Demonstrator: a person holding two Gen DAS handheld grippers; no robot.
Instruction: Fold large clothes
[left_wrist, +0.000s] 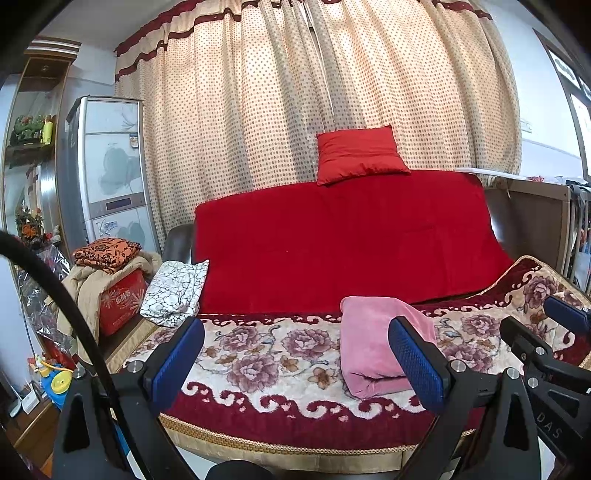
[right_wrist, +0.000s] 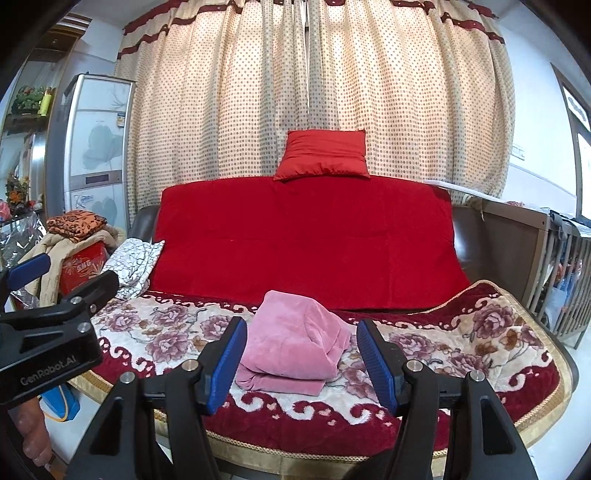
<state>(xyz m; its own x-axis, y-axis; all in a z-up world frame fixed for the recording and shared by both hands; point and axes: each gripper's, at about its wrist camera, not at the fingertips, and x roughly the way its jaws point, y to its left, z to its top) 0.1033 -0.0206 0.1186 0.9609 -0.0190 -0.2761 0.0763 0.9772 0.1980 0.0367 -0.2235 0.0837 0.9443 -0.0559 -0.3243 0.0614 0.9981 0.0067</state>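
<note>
A pink fleece garment (left_wrist: 373, 347) lies folded in a compact bundle on the floral sofa cover (left_wrist: 266, 354), near the front edge; it also shows in the right wrist view (right_wrist: 291, 347). My left gripper (left_wrist: 295, 362) is open and empty, held back from the sofa, with the bundle in front of its right finger. My right gripper (right_wrist: 301, 363) is open and empty, its fingers on either side of the bundle in view but short of it. The right gripper also shows at the far right of the left wrist view (left_wrist: 546, 350).
The sofa back is draped in a red cover (left_wrist: 347, 240) with a red cushion (left_wrist: 360, 153) on top. A white patterned cloth (left_wrist: 175, 291) lies on the left armrest. A red box (left_wrist: 122, 299) piled with clothes stands left. A wooden rail (right_wrist: 554, 266) stands right.
</note>
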